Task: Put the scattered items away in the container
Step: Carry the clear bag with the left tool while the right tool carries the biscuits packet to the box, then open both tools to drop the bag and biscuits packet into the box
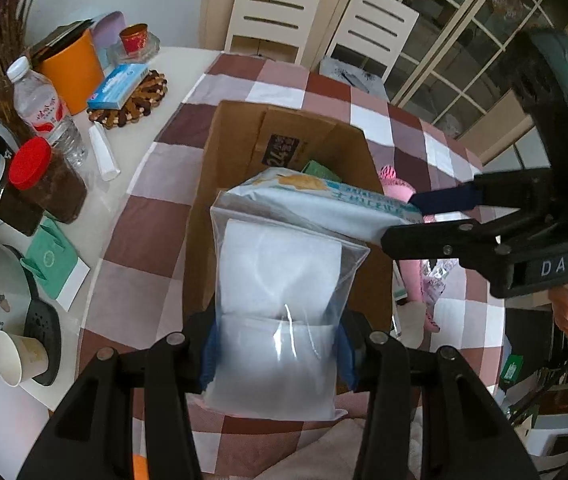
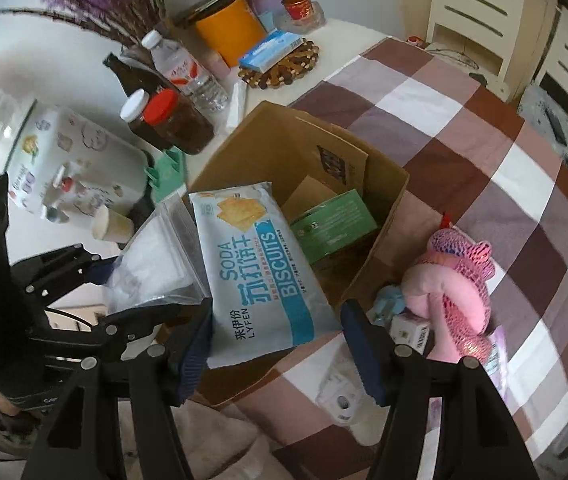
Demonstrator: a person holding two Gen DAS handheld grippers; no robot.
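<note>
An open cardboard box (image 1: 220, 184) stands on the checked tablecloth; it also shows in the right wrist view (image 2: 387, 216) with a green box (image 2: 335, 220) inside. My left gripper (image 1: 278, 356) is shut on a clear bag of white pads (image 1: 280, 300), held over the box's near edge. My right gripper (image 2: 276, 344) is open around the near end of a soda biscuits pack (image 2: 260, 264) that leans into the box; the pack rests on the clear bag (image 2: 156, 260). A pink plush toy (image 2: 455, 280) lies right of the box.
A small white box (image 2: 407, 330), a blue item (image 2: 389, 298) and a toilet roll (image 2: 339, 398) lie by the plush. At the left stand jars (image 1: 44, 184), a water bottle (image 1: 42, 104), an orange container (image 1: 72, 68), a paper cup (image 1: 16, 356). White chairs (image 1: 280, 4) are behind.
</note>
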